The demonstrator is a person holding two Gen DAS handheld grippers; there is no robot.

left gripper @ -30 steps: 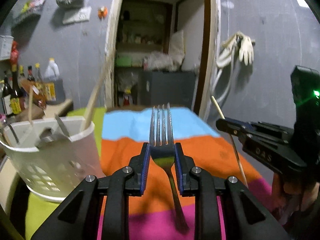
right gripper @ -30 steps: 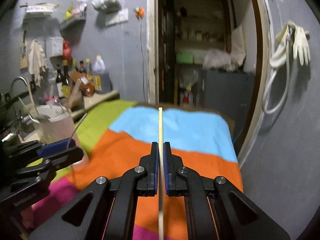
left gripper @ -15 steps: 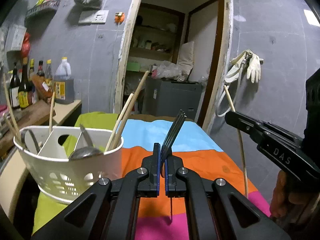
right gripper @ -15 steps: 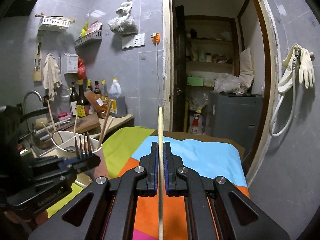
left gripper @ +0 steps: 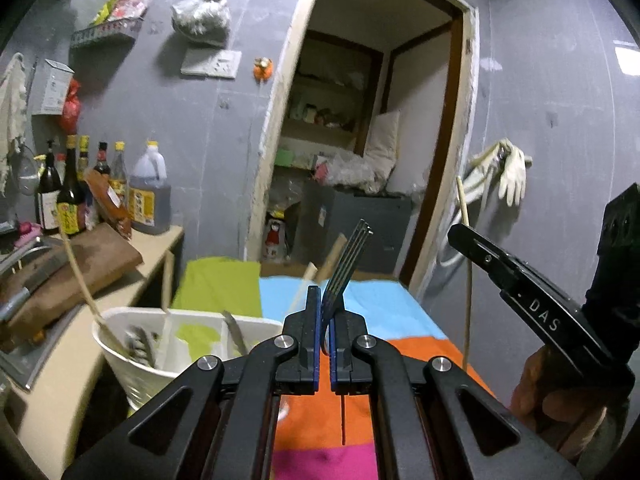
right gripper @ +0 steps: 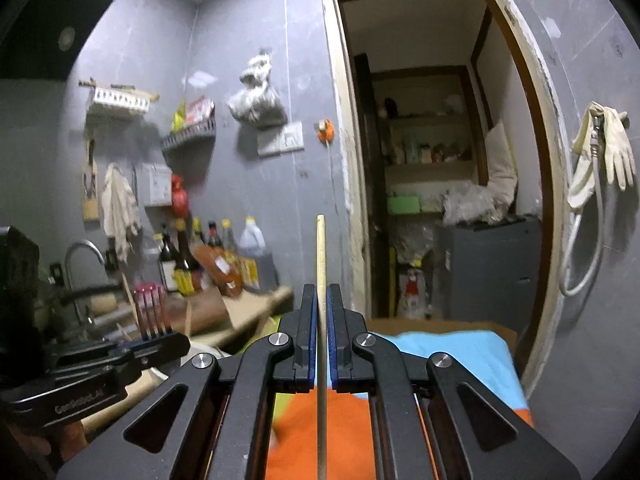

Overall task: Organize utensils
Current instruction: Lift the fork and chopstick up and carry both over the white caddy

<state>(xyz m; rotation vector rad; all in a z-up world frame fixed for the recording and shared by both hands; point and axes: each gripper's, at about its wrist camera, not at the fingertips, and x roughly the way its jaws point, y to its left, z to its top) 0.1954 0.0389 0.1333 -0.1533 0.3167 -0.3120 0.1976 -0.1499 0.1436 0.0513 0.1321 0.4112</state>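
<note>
Fork (left gripper: 347, 258), stiff and slick, is sitting clenched edge-on in the left tool (left gripper: 325, 340) beside the caddy (left gripper: 132, 364); the right tool (right gripper: 320, 336) is pinching a light chopstick (right gripper: 321, 256) mid-shaft.

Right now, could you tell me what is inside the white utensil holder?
The white utensil holder holds wooden chopsticks and blurred metal utensils. Its lower contents are hidden behind its wall and the left gripper.

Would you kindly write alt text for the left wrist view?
The left gripper is shut on a fork, tines up, above a white utensil basket. At right, the right gripper holds a chopstick upright.
</note>
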